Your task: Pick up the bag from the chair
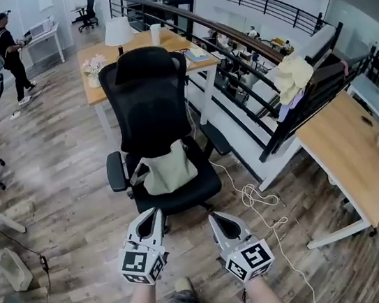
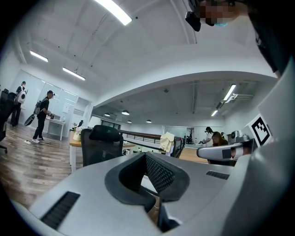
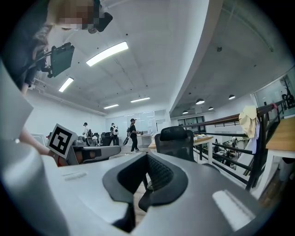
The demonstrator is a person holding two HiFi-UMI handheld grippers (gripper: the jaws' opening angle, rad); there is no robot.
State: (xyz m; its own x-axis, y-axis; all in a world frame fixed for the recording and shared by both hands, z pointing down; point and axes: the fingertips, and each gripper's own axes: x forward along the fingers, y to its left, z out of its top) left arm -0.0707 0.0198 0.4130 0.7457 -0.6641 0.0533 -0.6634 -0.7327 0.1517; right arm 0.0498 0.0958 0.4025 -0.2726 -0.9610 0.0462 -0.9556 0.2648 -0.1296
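Both tools hang near and low: the left gripper (image 1: 153, 215) and right gripper (image 1: 215, 217), each with its jaws together on nothing. Farther off, well apart from them, the bag (image 1: 169, 168) slumps on the seat of the chair (image 1: 147, 97), leaning on its back. It looks like soft, light cloth, likely to sag and fold. Pinching its bunched top edge seems the surest hold.
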